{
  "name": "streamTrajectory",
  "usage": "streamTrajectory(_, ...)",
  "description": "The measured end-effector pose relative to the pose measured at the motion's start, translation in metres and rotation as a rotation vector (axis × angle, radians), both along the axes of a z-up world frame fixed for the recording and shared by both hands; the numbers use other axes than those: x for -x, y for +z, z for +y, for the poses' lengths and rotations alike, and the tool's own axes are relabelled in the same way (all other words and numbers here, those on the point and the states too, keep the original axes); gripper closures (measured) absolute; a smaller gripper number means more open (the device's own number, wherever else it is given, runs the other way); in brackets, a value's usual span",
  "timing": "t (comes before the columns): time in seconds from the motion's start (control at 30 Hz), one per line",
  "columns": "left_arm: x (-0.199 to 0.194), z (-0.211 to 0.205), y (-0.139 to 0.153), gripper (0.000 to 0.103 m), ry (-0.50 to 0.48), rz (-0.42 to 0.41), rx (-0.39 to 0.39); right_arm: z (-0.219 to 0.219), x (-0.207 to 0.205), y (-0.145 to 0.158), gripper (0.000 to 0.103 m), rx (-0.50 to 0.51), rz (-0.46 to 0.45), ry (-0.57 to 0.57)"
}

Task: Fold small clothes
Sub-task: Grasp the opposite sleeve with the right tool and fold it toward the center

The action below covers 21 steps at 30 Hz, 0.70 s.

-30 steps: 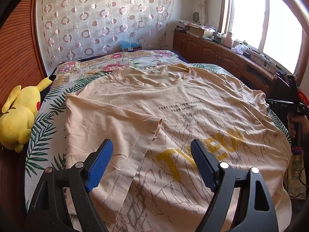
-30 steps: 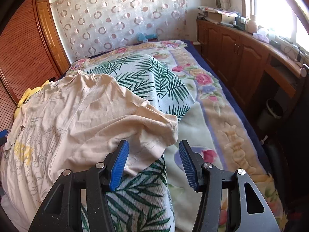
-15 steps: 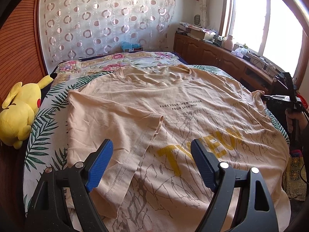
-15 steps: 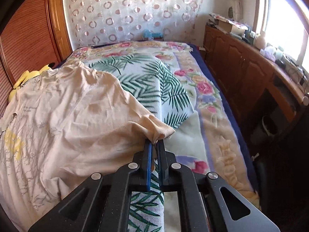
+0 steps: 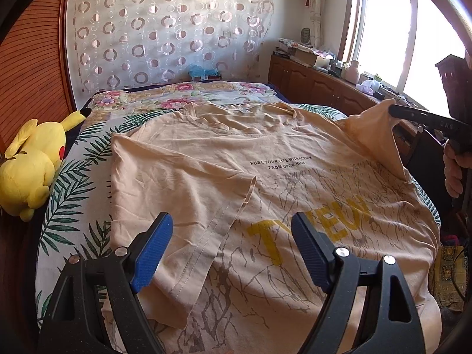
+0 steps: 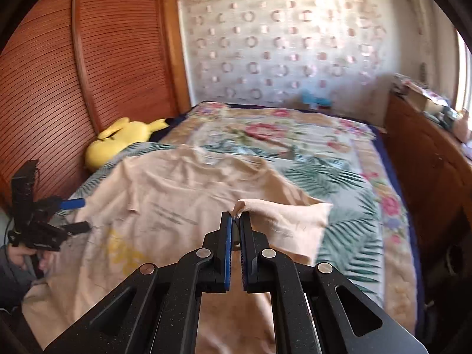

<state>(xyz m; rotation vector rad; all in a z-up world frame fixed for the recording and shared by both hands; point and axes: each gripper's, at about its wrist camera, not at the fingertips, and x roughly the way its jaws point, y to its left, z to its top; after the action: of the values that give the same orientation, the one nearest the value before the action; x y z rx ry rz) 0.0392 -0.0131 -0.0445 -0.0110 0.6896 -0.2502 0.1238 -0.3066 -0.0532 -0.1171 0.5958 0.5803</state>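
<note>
One beige cotton T-shirt (image 5: 295, 183) lies spread on the bed (image 5: 73, 206), front side up, with small black lettering on the chest, big yellow letters lower down and a grey pattern like cracks. The cloth is thin and soft, with many small wrinkles. One short sleeve (image 5: 188, 215) is folded inward over the body and shows a stitched double hem. The other sleeve (image 6: 283, 218) is lifted off the bedspread, which has a print of green palm leaves and pink flowers.

The right tongs (image 6: 236, 221) are closed tight on the edge of that lifted sleeve; the blue ribbed pads press the fabric between them. In the left wrist view these tongs come in from the right side, with a hand (image 5: 455, 174) on the handle.

The left tongs (image 5: 233, 253) stand wide open and point down over the lower part of the shirt, holding nothing.

One yellow plush toy (image 5: 32, 168) with round shapes lies at the bed's edge, beside the brown slatted door (image 6: 88, 73).
</note>
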Motion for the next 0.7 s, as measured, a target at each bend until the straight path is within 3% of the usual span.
streamTrajectory(0.07, 0.0, 0.002, 0.0, 0.02, 0.002, 0.001, 0.004, 0.017, -0.001, -0.003, 0.098, 0.0, 0.006, 0.028)
streamTrajectory(0.13, 0.001, 0.003, 0.0, 0.02, 0.004, -0.001, 0.006, 0.023, -0.001, -0.008, 0.088, 0.014, -0.001, 0.027)
streamTrajectory(0.2, 0.002, 0.003, 0.0, 0.02, 0.002, -0.001, 0.006, 0.017, -0.007, -0.011, 0.068, 0.016, -0.002, 0.011)
streamTrajectory(0.43, 0.003, 0.003, -0.002, 0.02, -0.001, -0.002, 0.011, -0.007, -0.012, -0.03, 0.067, 0.086, 0.032, -0.084)
streamTrajectory(0.7, 0.005, -0.001, -0.003, 0.02, -0.007, -0.002, 0.015, -0.028, -0.022, -0.063, 0.067, 0.119, 0.141, -0.17)
